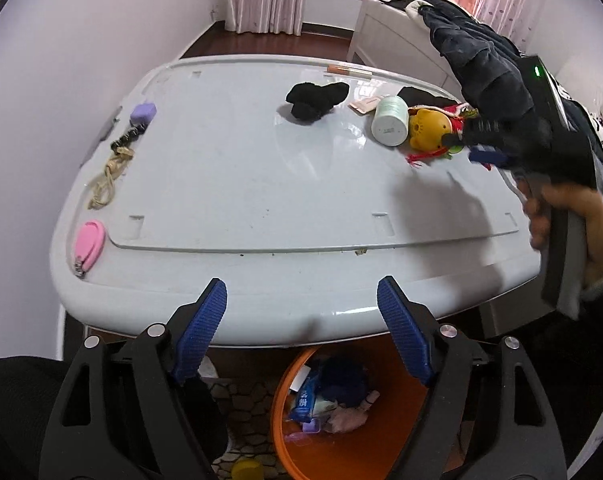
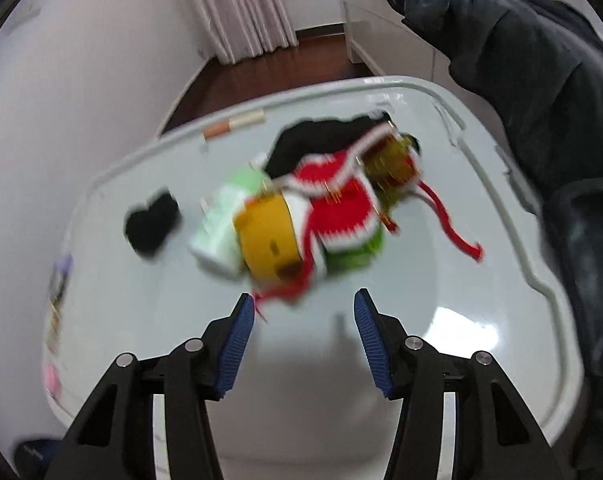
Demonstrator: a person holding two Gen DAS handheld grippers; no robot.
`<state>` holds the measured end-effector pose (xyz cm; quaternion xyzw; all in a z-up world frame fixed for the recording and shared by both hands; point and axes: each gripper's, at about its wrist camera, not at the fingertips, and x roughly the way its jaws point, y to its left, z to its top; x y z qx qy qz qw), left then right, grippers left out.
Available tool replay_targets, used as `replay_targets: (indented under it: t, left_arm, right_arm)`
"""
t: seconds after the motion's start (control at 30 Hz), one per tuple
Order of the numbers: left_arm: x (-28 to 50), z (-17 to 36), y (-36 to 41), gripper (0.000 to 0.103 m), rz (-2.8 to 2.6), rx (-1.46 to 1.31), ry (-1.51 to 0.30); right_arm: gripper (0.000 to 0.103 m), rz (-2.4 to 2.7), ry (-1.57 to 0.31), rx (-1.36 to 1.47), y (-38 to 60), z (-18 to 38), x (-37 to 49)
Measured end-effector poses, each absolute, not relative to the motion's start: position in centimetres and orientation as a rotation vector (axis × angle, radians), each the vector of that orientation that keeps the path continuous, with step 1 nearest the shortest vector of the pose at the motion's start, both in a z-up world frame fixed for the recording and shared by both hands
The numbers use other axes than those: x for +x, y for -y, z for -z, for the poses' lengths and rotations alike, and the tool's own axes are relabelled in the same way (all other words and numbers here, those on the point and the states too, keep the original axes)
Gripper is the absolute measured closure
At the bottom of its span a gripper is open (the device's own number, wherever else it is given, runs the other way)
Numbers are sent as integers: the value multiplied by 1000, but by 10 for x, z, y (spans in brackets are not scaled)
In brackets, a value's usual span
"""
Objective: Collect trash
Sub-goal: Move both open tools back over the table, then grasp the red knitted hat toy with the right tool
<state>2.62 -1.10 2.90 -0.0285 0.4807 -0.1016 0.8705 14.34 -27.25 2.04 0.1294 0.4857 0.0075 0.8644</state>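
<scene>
Trash (image 1: pixel 333 396) sits in the orange bin (image 1: pixel 285 412) on the floor under the near edge of your tabletop (image 1: pixel 261 184): a blue printed wrapper, something dark blue and crumpled, pale pink scraps and a small lilac piece, all heaped together.

Your left gripper (image 1: pixel 301 300) hangs above that near edge with the bin showing below it; its jaws stand wide apart with nothing between them.

Your right gripper (image 2: pixel 303 312) is over the right side of the tabletop, jaws parted and empty. Its view is blurred. Just beyond its fingertips lies the doll (image 2: pixel 301 220): a yellow head, a red knitted body with white trim, a green patch and red strings, one of which reaches close to the left finger (image 2: pixel 237 344). Whether it touches, you cannot tell.

A pale green and white jar (image 1: pixel 389 120) lies on its side against the doll's head. A black sock (image 1: pixel 315 98) lies apart to the left of the jar, and more black cloth sits behind the doll.

Along the left edge you have a lilac block (image 1: pixel 142 113), a black hair tie (image 1: pixel 129 138), a beige cord (image 1: pixel 109 178) and a pink clipper (image 1: pixel 87 246). A cigarette (image 1: pixel 347 70) lies at the far edge.
</scene>
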Motion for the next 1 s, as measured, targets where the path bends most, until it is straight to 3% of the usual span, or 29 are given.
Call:
replay_targets:
  t: [0.1, 0.2, 0.33, 0.4, 0.47, 0.63, 0.9, 1.0]
  left_arm:
    - [27, -23, 12, 27, 222, -25, -999]
    - [28, -18, 12, 27, 236, -27, -1001]
    - [26, -12, 10, 27, 249, -42, -1008]
    - [26, -13, 10, 27, 251, -43, -1003]
    - [26, -13, 10, 27, 250, -41, -997]
    - [26, -10, 9, 27, 250, -47, -1006]
    - [24, -10, 10, 27, 267, -61, -1005]
    - [25, -8, 9, 27, 268, -75, -1010]
  right_arm:
    - [38, 8, -932, 317, 276, -35, 141]
    - [38, 83, -875, 349, 295, -46, 148]
    - [39, 87, -976, 529, 326, -34, 185]
    - [42, 86, -1025, 612, 335, -25, 204]
    - [53, 83, -1075, 648, 335, -18, 218]
    - [63, 124, -1165, 615, 318, -21, 220]
    - [63, 68, -1145, 757, 316, -34, 184]
    - [57, 46, -1141, 799, 316, -34, 182]
